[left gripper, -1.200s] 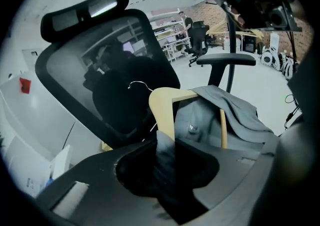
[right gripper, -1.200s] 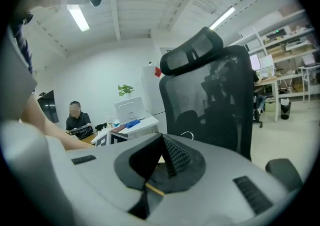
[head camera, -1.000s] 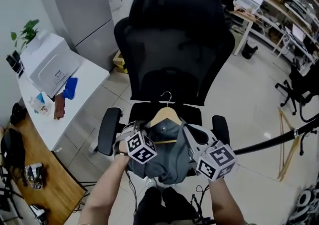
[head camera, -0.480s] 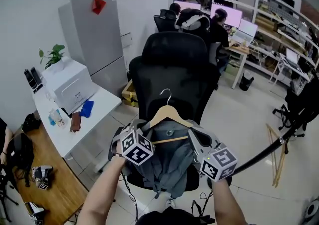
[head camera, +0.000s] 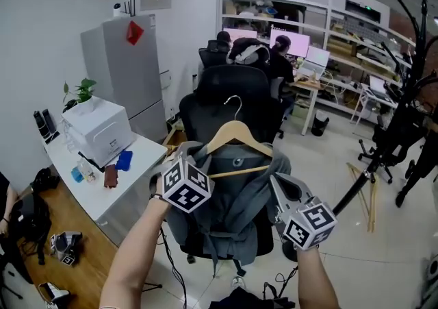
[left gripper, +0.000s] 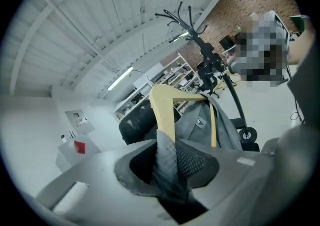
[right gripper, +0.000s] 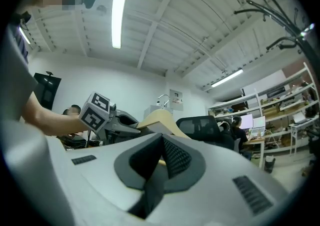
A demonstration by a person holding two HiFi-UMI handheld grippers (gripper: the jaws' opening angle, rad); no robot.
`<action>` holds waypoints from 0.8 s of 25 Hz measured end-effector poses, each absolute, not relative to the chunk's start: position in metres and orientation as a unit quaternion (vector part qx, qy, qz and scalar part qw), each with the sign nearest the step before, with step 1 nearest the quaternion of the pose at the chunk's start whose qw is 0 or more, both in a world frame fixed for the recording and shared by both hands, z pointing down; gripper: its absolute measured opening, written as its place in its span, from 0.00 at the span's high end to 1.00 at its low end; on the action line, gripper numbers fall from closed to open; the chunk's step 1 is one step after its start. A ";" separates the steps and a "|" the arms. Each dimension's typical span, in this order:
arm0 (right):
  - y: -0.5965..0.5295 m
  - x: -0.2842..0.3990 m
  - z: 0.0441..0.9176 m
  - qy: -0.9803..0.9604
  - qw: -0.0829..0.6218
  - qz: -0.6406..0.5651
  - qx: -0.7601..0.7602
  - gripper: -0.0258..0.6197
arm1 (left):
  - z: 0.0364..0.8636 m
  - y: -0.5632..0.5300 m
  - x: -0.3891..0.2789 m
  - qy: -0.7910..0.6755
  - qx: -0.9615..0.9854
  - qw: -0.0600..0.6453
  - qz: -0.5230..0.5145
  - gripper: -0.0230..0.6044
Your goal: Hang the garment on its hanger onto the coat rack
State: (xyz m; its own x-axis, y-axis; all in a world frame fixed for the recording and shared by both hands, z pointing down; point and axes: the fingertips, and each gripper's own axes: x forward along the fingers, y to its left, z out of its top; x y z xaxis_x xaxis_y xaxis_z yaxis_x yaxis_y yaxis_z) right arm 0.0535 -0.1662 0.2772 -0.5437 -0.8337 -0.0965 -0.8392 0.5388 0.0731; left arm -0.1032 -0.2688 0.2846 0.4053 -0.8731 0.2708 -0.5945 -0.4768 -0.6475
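Observation:
A grey garment [head camera: 236, 205] hangs on a wooden hanger [head camera: 236, 138] with a metal hook [head camera: 235, 103], held up in the air in front of me. My left gripper [head camera: 197, 158] is shut on the hanger's left shoulder, with grey cloth pinched between its pads [left gripper: 192, 162]. My right gripper [head camera: 277, 186] is shut on the hanger's right shoulder [right gripper: 160, 120] through the cloth. The black coat rack [head camera: 404, 61] stands at the right, its hooked top above the hanger and apart from it. The left gripper view shows the rack [left gripper: 200, 44] beyond the hanger [left gripper: 162, 107].
A black office chair [head camera: 233, 92] stands right behind the garment. To the left are a white table [head camera: 130, 164] with a white box [head camera: 96, 129], a grey cabinet [head camera: 123, 61] and a wooden desk [head camera: 75, 260]. Several people [head camera: 253, 47] sit at desks at the back.
Both grippers have lifted the hanger and garment from low over the chair seat up to chair-back height. The coat rack's top has come into view at the right.

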 end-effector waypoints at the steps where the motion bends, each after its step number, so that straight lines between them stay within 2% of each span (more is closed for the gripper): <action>1: -0.155 0.052 0.275 0.874 0.027 0.058 -0.482 0.96 | 0.272 -0.261 -0.104 0.454 -0.807 0.241 -0.292 0.79; 11: -0.066 0.084 0.244 0.838 0.036 0.088 -0.537 0.96 | 0.171 -0.188 -0.053 0.401 -0.835 0.302 -0.227 0.79; 20: -0.014 0.147 0.215 0.796 0.045 0.119 -0.592 0.96 | 0.135 -0.142 0.035 0.329 -0.857 0.348 -0.189 0.79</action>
State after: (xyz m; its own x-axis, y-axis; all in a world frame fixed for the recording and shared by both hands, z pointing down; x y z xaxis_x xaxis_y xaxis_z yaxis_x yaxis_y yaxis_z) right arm 0.1466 -0.0140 0.2145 -0.2958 -0.9314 -0.2121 -0.9527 0.2713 0.1372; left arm 0.0349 -0.1422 0.1353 0.7118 -0.6960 0.0945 -0.4331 -0.5408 -0.7210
